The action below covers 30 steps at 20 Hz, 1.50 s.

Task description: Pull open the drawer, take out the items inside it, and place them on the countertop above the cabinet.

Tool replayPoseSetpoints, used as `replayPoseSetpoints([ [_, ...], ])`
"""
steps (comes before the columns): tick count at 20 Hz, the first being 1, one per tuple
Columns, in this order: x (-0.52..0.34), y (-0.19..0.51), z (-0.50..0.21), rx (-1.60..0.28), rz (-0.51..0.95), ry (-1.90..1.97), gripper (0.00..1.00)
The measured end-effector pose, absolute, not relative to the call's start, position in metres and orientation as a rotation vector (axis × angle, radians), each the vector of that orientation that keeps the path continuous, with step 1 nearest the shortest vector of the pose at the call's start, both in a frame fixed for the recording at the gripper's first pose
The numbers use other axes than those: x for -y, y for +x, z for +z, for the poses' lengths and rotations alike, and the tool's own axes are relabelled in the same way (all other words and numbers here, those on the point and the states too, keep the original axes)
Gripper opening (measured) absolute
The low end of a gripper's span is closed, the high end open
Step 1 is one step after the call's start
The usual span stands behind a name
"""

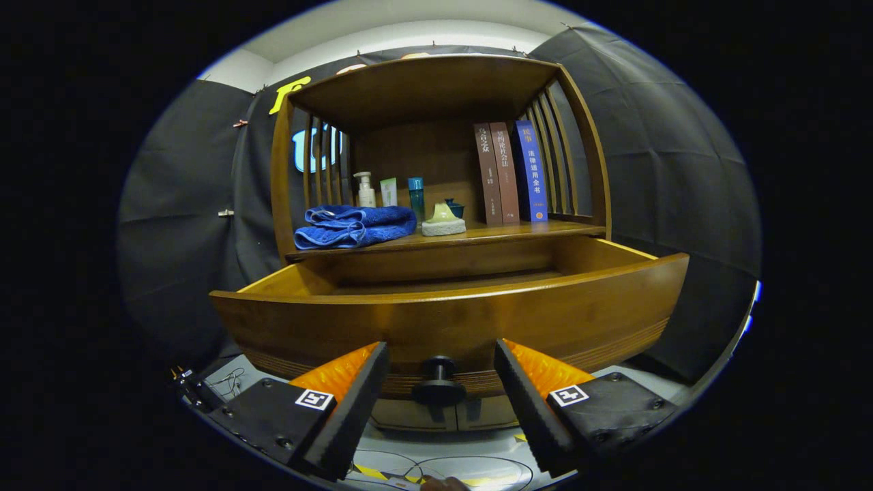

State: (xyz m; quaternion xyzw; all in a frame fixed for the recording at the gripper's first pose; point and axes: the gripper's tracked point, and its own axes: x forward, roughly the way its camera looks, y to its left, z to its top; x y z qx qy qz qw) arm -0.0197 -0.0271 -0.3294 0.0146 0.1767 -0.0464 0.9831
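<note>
two fingers (441, 399) of the hand-held gripper sit spread wide, pinching nothing, with the round dark knob (438, 382) of the drawer (450, 317) between them and clear of both. that wooden drawer stands pulled well out of the cabinet, its curved front just ahead of the fingers; from this low angle i cannot tell what lies inside it. beyond it, the desk (518, 232) above the cabinet carries a folded blue towel (354, 226) on one side, and beside it a pale round dish (443, 222). behind those stand a white pump bottle (365, 191), a small pale green tube (389, 192), a teal bottle (416, 196) and a small dark cup (455, 207). three books (510, 172), two brown and one blue, stand upright against the slatted side.
</note>
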Motion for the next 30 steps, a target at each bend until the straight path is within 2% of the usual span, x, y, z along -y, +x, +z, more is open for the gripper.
replayPoseSetpoints([
  [8,0.030,-0.010,-0.327,-0.325,-0.122,0.008,0.96],
  [20,0.040,0.092,-0.342,-0.327,-0.128,0.032,0.97],
  [30,0.044,0.128,-0.350,-0.322,-0.130,0.034,0.98],
])
